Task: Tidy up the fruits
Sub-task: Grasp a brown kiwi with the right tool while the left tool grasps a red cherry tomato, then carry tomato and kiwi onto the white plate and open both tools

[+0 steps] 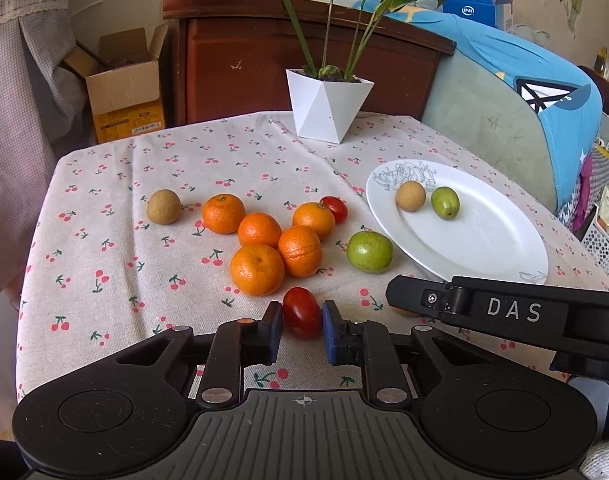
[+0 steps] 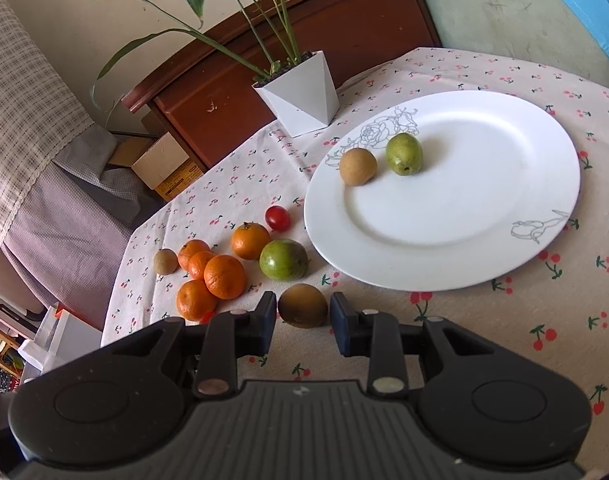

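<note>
We have the left gripper (image 1: 302, 326) closed on a red cherry tomato (image 1: 302, 318), its blue pads pressed to either side while the fruit rests on the tablecloth (image 1: 116, 248); the right gripper (image 2: 302, 316) stands narrow around a brown round fruit (image 2: 303, 305), though we cannot tell whether its pads truly press. To do this step well, we judge, we should lift the tomato straight up with a soft grip, since its skin looks smooth and likely to slip or split; then carry it over the green fruit (image 1: 369, 251) to the white plate (image 1: 488, 240), which already holds a small brown fruit (image 1: 410, 196) and a small green one (image 1: 445, 202); we should set it down low so it does not roll off the rim. Five oranges (image 1: 257, 269) lie clustered just beyond the tomato, and we should not nudge them. The cloth is pale with a cherry print and lies fairly smooth; a white plant pot (image 1: 326, 108) stands at the far edge; behind are a wooden cabinet (image 1: 244, 52) and a cardboard box (image 1: 124, 84).
</note>
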`<state>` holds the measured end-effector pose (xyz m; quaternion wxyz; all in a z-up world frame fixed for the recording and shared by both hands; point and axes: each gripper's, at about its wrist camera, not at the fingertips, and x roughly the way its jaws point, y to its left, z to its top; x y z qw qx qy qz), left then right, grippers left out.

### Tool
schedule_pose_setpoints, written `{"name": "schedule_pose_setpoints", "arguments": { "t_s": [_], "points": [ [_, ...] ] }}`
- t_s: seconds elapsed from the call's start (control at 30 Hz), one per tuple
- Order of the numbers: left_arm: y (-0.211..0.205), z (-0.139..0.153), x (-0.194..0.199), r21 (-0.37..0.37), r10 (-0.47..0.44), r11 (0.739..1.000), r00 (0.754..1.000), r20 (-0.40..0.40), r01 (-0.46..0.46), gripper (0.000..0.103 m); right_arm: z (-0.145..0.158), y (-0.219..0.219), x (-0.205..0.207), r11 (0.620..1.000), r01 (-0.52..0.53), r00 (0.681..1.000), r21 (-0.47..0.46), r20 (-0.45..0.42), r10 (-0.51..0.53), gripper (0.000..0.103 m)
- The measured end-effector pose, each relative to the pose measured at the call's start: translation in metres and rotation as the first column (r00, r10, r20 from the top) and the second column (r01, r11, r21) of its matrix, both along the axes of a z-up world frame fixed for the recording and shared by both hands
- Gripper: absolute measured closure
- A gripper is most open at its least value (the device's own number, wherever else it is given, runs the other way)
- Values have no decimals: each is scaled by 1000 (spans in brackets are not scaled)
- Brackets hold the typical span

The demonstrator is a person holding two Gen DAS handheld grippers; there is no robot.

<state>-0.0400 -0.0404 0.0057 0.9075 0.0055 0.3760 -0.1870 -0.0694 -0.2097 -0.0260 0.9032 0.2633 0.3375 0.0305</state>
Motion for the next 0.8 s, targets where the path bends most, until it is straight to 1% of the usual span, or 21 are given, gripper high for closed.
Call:
{"name": "schedule_pose_setpoints", "arguments": {
  "t_s": [0.07,0.13,0.33,0.53,0.63,0.8],
  "points": [
    [-1,0,-1,2,-5,1000,1000,4,5,85,1,1,0,1000,-4,1000,-12,1,4,72],
    [0,0,-1,-3,3,1000,1000,3,-3,85,1,3,0,1000,-6,1000,-25,0,6,75],
    [6,1,1,-16,34,999,999,-5,-34,85,1,3,0,999,-8,1000,-36,3,8,75],
    [9,4,2,-27,51,998,999,-7,-51,85,4,2,-2,1000,-11,1000,-28,17,11,75],
    [11,7,2,-46,63,997,998,-13,-63,85,9,1,-3,1000,-12,999,-19,33,12,75],
    [10,21,3,-69,69,995,998,7,-69,85,21,-7,-7,1000,14,997,1,71,-14,75]
  ]
}}
